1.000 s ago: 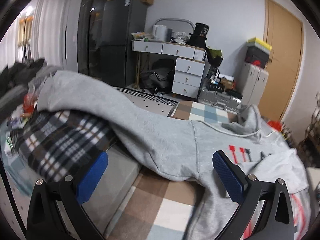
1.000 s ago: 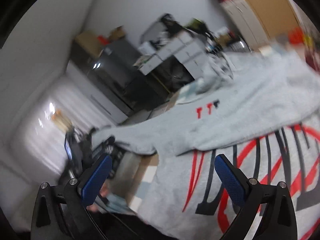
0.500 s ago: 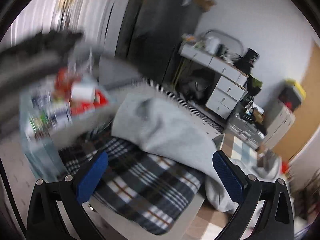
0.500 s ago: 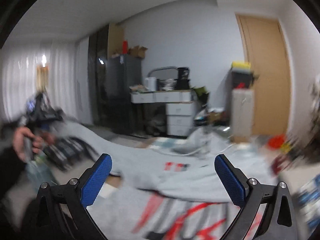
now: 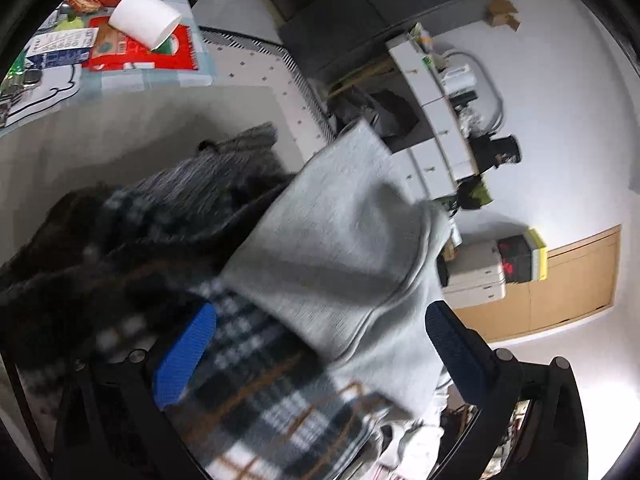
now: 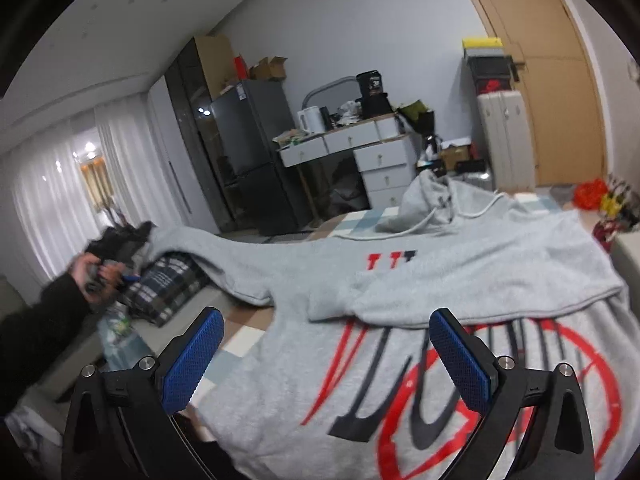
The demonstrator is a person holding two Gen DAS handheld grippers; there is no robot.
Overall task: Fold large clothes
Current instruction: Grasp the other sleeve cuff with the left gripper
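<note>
A grey hoodie with a red and black print lies spread on a checked surface, hood at the far end. One sleeve is folded across its chest. The other sleeve stretches left over a plaid garment. My right gripper hovers open above the hoodie's printed lower part, holding nothing. In the left wrist view my left gripper is open and rolled sideways. That sleeve's cuff end lies just ahead of its fingers, on the plaid garment. A person's hand holds the left gripper there.
A dark knitted garment lies beside the plaid one. A side table carries a paper cup and packets. A dark fridge, a white desk with drawers, a white cabinet and a wooden door line the far wall.
My left gripper has swung left from over the hoodie's body to the sleeve's end and rolled sideways. My right gripper's view has levelled out over the print. Both have stayed open.
</note>
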